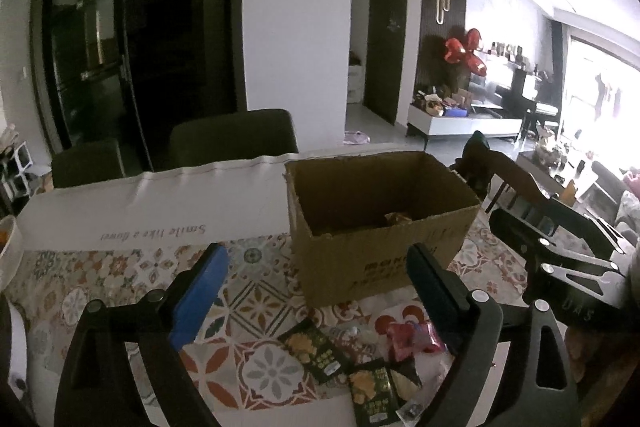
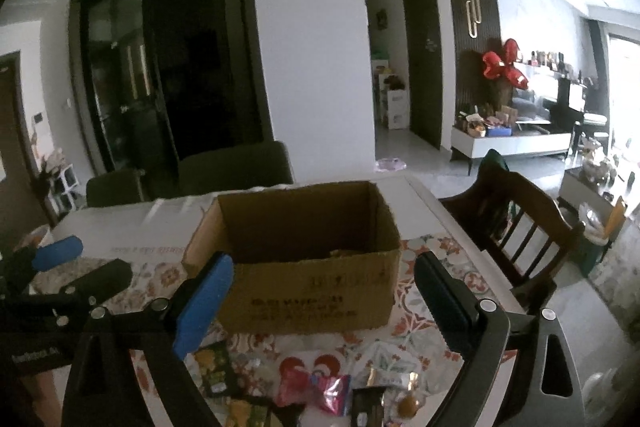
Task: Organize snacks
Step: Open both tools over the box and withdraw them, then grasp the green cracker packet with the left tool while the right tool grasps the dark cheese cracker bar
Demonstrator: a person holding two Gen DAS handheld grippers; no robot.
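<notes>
An open cardboard box [image 1: 380, 223] is seen standing on the patterned tabletop [image 1: 256, 299], its near wall close behind both sets of fingers; bare patterned cloth is left open to the box's left, while a wooden chair [image 2: 516, 223] is set just off the tabletop's right edge. The left gripper [image 1: 316, 287] and right gripper [image 2: 324, 291] are both held spread wide, nothing between their fingers. Snack packets [image 1: 348, 359] are scattered in front of the box: dark green ones printed with yellow, and a red-pink one [image 2: 320, 387]. A brownish item [image 1: 400, 217] is glimpsed on the box floor; what it is cannot be told.
</notes>
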